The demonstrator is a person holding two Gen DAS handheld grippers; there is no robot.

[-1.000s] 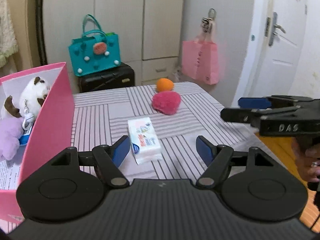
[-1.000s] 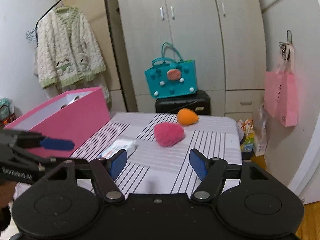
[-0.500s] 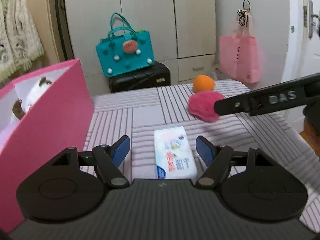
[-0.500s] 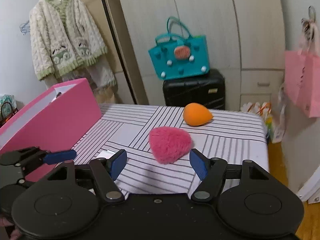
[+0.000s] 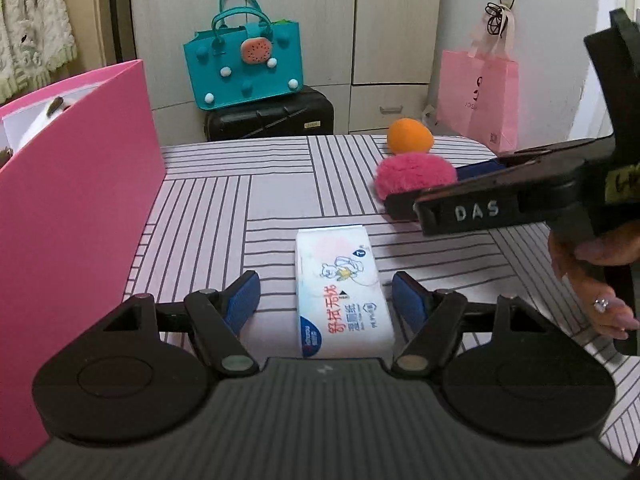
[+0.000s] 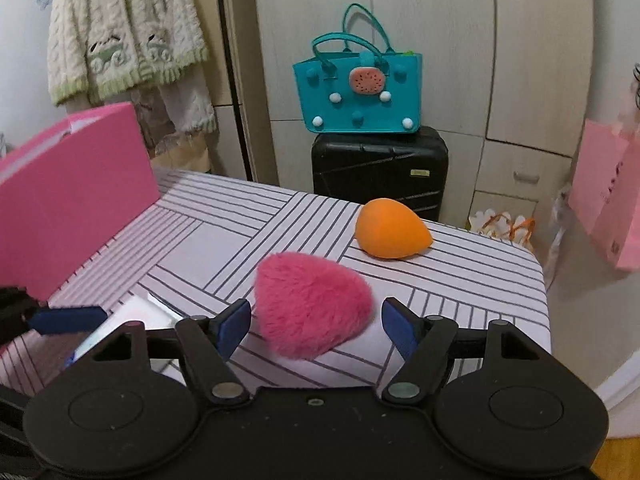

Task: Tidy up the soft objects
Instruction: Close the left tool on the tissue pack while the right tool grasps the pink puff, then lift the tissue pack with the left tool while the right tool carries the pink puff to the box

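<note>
Between the left gripper's [image 5: 325, 300] spread fingers, the tissue pack [image 5: 343, 297], ungripped; right gripper [image 6: 316, 325] likewise wide around the pink puff [image 6: 312, 306].

Tbl cloth [image 5: 224, 208] pale pink w/ dark line blocks, box [image 5: 76, 184] hot pink, fluffy puff [image 6: 312, 304] deep pink, sponge [image 6: 390, 234] orange, tissue pack [image 5: 340, 292] white w/ red lettering & a bear print, gripper pads [image 5: 242, 300] blue on blk frames, tote [image 6: 358, 94] teal w/ white pom-poms.

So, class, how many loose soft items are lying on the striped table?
3: the tissue pack nearest, the pink furry puff mid-table, the orange sponge behind it. More may be hidden inside the pink box.
</note>
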